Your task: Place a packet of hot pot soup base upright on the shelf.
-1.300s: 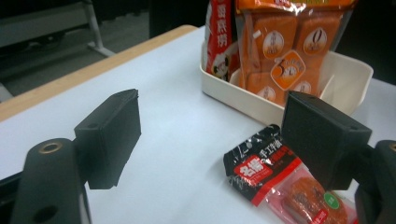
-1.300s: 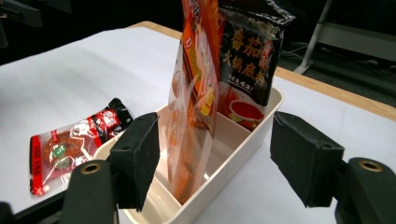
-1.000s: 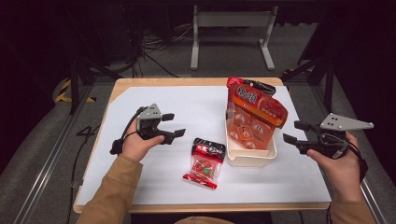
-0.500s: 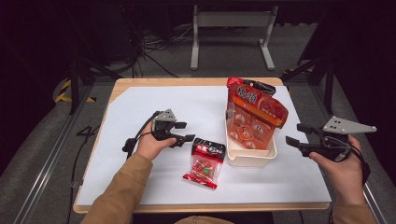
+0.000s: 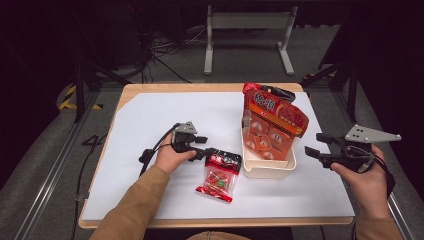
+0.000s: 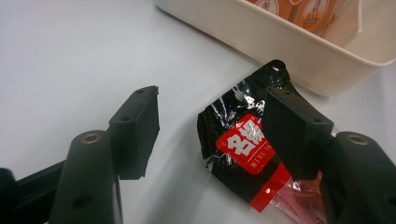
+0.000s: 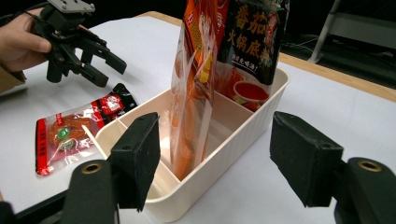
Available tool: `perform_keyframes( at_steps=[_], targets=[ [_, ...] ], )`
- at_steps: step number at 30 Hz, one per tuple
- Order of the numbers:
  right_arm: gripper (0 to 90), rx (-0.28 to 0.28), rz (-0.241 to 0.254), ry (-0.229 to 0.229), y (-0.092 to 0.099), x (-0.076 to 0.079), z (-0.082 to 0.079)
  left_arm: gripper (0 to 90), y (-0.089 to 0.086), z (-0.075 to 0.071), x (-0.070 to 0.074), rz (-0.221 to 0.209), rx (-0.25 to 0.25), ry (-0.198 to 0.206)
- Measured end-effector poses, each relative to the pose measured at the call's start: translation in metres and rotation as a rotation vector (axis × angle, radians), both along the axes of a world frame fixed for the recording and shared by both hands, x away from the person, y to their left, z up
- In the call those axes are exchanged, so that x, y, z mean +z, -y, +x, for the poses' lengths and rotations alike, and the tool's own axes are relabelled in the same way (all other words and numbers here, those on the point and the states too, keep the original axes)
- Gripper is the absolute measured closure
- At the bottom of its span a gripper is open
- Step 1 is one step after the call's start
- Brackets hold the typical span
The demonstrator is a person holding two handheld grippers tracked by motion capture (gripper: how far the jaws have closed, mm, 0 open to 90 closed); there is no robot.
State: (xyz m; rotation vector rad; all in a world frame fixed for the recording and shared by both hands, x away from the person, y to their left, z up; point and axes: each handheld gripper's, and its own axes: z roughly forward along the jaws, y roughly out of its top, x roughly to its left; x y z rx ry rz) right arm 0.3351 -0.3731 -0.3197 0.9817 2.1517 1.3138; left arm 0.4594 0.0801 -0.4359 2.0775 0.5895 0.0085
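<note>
A small red-and-black snack packet (image 5: 218,176) lies flat on the white table cover just left of a cream divided bin (image 5: 267,172). My left gripper (image 5: 207,151) hangs low over the packet's black top end (image 6: 243,144). Its jaws have just been closing and straddle that end, and the pads (image 6: 137,121) are still apart from it, so it is open. In the right gripper view that gripper (image 7: 105,63) hovers above the packet (image 7: 74,130). My right gripper (image 5: 315,144) is held open and empty to the right of the bin (image 7: 224,154).
A tall orange pouch (image 5: 272,122) stands upright in the bin, with a dark pouch (image 7: 254,32) behind it. The bin's near compartment (image 7: 140,154) holds nothing. The white cover (image 5: 150,120) is bare on the left and back, and its wooden edge (image 5: 210,221) runs along the front.
My left hand has moved right and down from open table to the packet's top end, and its jaws have narrowed. The right hand has stayed put.
</note>
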Motion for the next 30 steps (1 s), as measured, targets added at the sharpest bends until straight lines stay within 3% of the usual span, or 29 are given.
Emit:
perform_keyframes(
  at_steps=[14, 23, 30],
  targets=[
    [33.7, 0.010, 0.000, -0.010, -0.001, -0.001, 0.001, 42.5, 0.011, 0.003, -0.016, 0.011, -0.033, -0.049],
    [33.0, 0.013, 0.003, -0.022, -0.003, -0.003, 0.002, 41.8, 0.013, 0.004, -0.018, 0.019, -0.058, -0.077],
    [33.0, 0.014, 0.000, -0.022, -0.003, -0.003, 0.002, 53.7, 0.014, 0.003, -0.019, 0.034, -0.085, -0.114]
  ],
)
